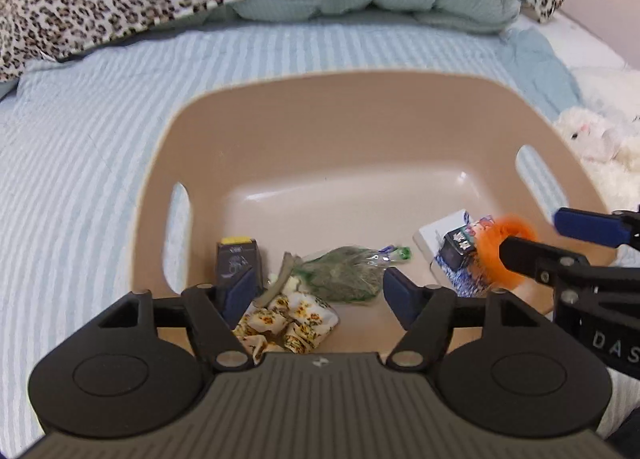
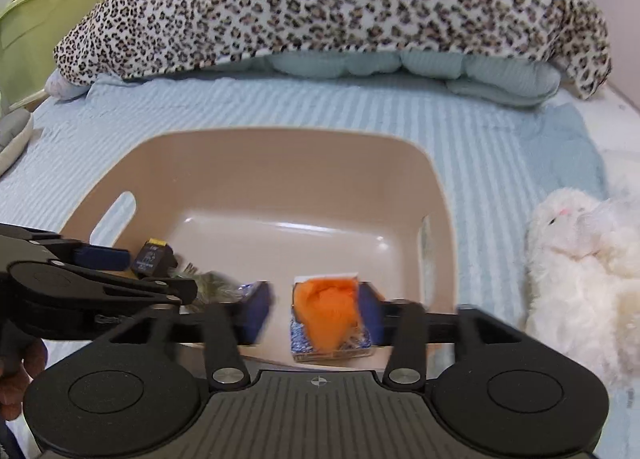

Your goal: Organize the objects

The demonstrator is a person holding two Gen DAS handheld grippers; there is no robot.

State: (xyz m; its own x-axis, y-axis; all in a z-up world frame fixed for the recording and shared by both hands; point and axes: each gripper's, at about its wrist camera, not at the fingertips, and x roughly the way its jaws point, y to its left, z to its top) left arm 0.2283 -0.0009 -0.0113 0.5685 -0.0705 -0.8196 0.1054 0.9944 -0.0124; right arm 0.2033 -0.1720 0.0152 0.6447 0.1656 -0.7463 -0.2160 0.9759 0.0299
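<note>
A beige plastic basin (image 1: 352, 111) sits on the striped bed; it also shows in the right wrist view (image 2: 280, 155). Inside lie a dark ink cartridge (image 1: 236, 259), a green bag (image 1: 344, 275), floral cloth rolls (image 1: 288, 323) and a white-blue box (image 1: 448, 243). My left gripper (image 1: 320, 291) is open above the rolls and the bag. My right gripper (image 2: 316, 307) is open over the basin's near right part, with a fuzzy orange thing (image 2: 332, 307) against its right finger, above the box (image 2: 332, 347). Whether the orange thing is still touched I cannot tell; it is blurred.
A leopard-print blanket (image 2: 340, 3) and pale blue pillows (image 2: 400, 67) lie at the far end of the bed. A white plush toy (image 2: 580, 271) lies right of the basin. A green bin (image 2: 44, 15) stands at the far left.
</note>
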